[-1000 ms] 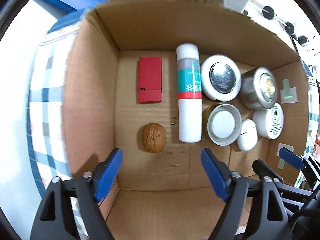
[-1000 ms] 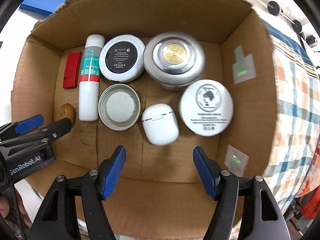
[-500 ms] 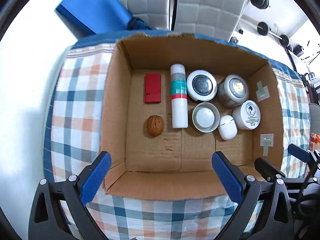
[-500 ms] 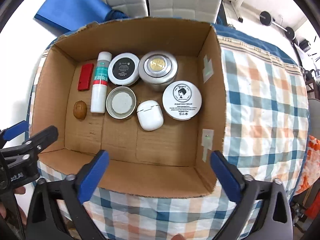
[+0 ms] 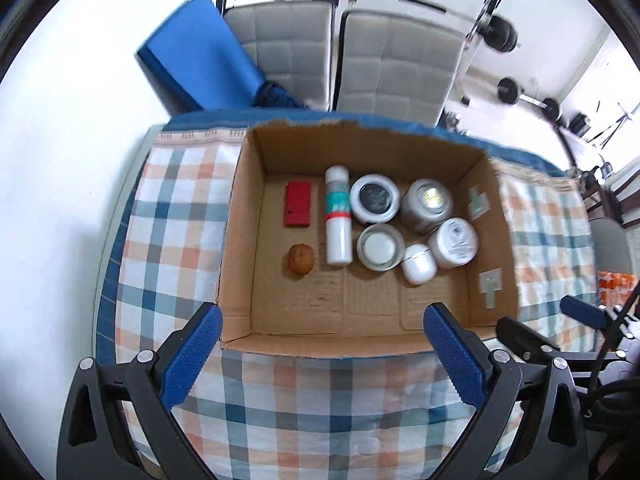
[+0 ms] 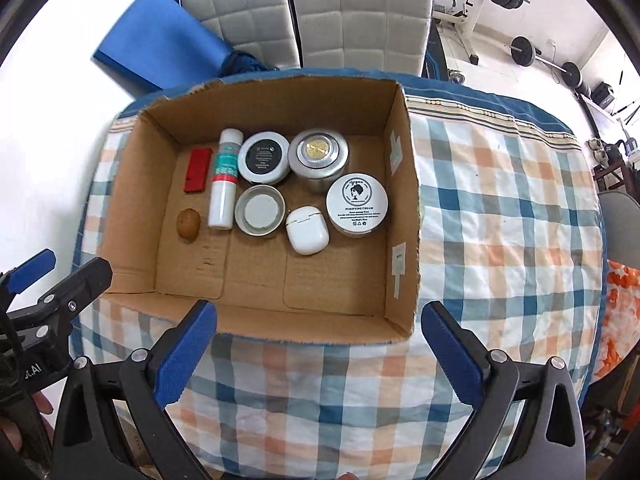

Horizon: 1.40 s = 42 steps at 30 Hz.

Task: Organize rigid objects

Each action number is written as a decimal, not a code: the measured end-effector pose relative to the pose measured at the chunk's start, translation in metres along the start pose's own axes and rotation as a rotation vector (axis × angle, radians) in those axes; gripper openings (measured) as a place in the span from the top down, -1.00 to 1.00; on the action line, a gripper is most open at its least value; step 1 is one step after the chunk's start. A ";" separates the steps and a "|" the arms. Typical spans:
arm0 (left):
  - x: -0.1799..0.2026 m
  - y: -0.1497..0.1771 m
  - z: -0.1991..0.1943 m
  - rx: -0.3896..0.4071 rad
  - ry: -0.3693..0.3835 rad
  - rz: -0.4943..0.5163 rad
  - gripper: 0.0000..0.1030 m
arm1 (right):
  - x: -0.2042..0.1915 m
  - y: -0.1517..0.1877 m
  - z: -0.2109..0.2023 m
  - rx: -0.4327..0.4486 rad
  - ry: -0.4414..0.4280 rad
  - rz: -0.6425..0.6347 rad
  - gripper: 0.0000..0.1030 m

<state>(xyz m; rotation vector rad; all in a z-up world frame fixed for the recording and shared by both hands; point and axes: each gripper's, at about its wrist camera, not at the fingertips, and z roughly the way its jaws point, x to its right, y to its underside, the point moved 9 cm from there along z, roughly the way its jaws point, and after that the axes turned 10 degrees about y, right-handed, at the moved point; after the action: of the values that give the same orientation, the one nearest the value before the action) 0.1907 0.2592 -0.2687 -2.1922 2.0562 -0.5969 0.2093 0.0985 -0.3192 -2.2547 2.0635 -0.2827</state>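
Note:
An open cardboard box sits on a checked tablecloth. Inside lie a red case, a walnut, a white bottle with a teal band, several round jars, among them a black-lidded jar, and a white earbud case. My left gripper is open and empty, high above the box's near edge. My right gripper is open and empty, also above the near edge.
The checked tablecloth spreads wide to the right of the box. Two grey padded chairs and a blue mat stand behind the table. Gym weights are at the far right.
Both grippers have pulled up and back out of the box, so the whole box and table now show. The objects in the box have not moved.

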 end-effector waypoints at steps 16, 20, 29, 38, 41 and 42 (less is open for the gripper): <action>0.096 -0.005 -0.144 0.254 0.050 0.107 -1.00 | 0.088 0.028 -0.167 0.282 0.020 0.120 -1.00; 0.118 0.002 -0.165 0.277 0.047 0.129 -1.00 | 0.109 0.039 -0.196 0.307 -0.011 0.143 -1.00; 0.147 0.019 -0.197 0.312 0.040 0.121 -1.00 | 0.149 0.066 -0.248 0.362 0.002 0.143 -1.00; 0.147 0.032 -0.218 0.332 0.000 0.095 -1.00 | 0.157 0.080 -0.283 0.417 0.038 0.097 -1.00; 0.148 0.035 -0.225 0.344 -0.008 0.096 -1.00 | 0.155 0.082 -0.293 0.436 0.042 0.082 -1.00; 0.147 0.036 -0.226 0.346 -0.008 0.095 -1.00 | 0.155 0.083 -0.297 0.447 0.047 0.079 -1.00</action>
<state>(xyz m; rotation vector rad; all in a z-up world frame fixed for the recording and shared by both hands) 0.0860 0.1588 -0.0384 -1.8889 1.8722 -0.8574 0.0861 -0.0424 -0.0296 -1.9114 1.8696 -0.7166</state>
